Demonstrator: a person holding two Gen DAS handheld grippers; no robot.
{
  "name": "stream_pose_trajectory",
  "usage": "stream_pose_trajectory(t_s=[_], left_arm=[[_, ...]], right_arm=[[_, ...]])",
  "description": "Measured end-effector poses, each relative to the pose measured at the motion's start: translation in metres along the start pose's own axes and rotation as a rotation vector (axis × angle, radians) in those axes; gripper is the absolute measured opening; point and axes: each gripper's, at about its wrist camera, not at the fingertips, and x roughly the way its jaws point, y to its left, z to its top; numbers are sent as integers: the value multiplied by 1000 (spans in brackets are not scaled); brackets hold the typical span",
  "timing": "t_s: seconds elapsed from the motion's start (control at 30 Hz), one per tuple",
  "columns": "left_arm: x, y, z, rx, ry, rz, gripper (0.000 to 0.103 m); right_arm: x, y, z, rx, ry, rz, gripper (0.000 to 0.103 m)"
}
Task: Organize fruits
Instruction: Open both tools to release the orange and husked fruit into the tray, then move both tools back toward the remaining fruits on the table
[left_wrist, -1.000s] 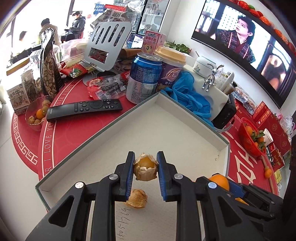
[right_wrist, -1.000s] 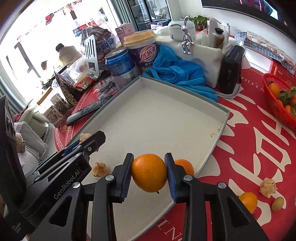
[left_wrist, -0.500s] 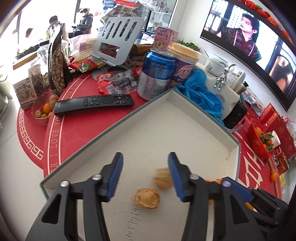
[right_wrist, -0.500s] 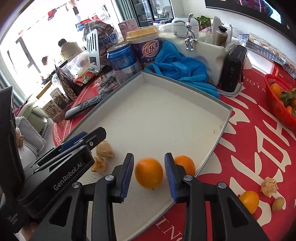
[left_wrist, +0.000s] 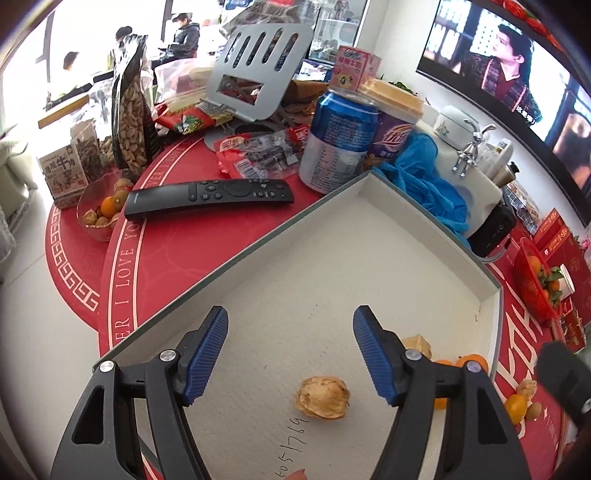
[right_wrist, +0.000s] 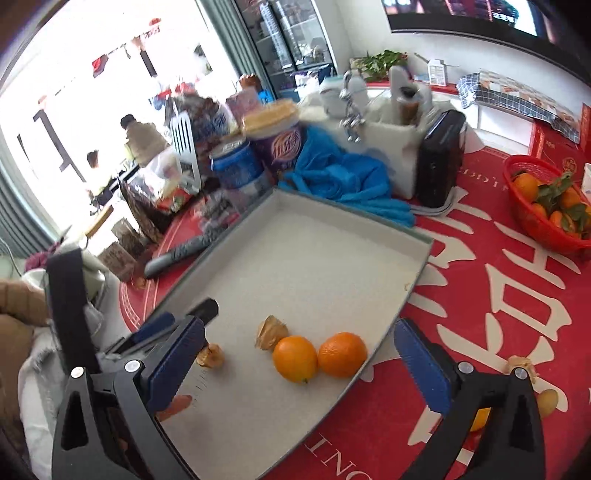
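A white shallow tray (left_wrist: 258, 243) (right_wrist: 421, 266) lies on the red cloth. My left gripper (left_wrist: 290, 354) hangs over its near corner, jaws opening and touching nothing. One husked golden berry (left_wrist: 322, 397) lies on the tray floor below it. A second berry (left_wrist: 417, 343) shows behind the right finger. My right gripper (right_wrist: 299, 358) hovers above the tray, jaws opening wide and free of two oranges (right_wrist: 294, 358) (right_wrist: 341, 354) that rest side by side near the rim. The two berries (right_wrist: 271, 332) (right_wrist: 210, 356) lie left of them.
Loose fruit (right_wrist: 521, 365) (left_wrist: 515, 408) lies on the cloth right of the tray. A black remote (left_wrist: 208, 195), a blue can (left_wrist: 340, 140), a purple cup (left_wrist: 391, 136) and a blue cloth (right_wrist: 343, 177) crowd the far side. A red basket (right_wrist: 546, 229) of oranges stands far right.
Left gripper opened and dropped its husked berry onto the tray floor. Right gripper opened, let its orange down beside the other one, and rose slightly.
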Motion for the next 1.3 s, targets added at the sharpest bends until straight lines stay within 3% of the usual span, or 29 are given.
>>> stream_pose_trajectory(t_s=[0.27,0.57,0.7,0.97,1.1,1.3], left_arm=[[-23,-34,-10,120,-83,-71,80],[-49,-84,-32,315,-111,-282,81],[-58,-111,-49,419,-92,-369,81],[-75,-139,-103,616,13,-542,81],[-83,-147,-136,709,21,-521,81],[-83,-163,-168,809,41,-468,81]], right_arm=[[-39,-29,-12,57,-62,-78,103],[-85,-103,-45,197,-85,-208,103],[-97,-134,-64,245,-65,-286,103],[-109,-176,-111,324,9,-357,103],[-108,-187,-129,348,51,-372,103],[-107,-183,-137,280,68,-402,103]])
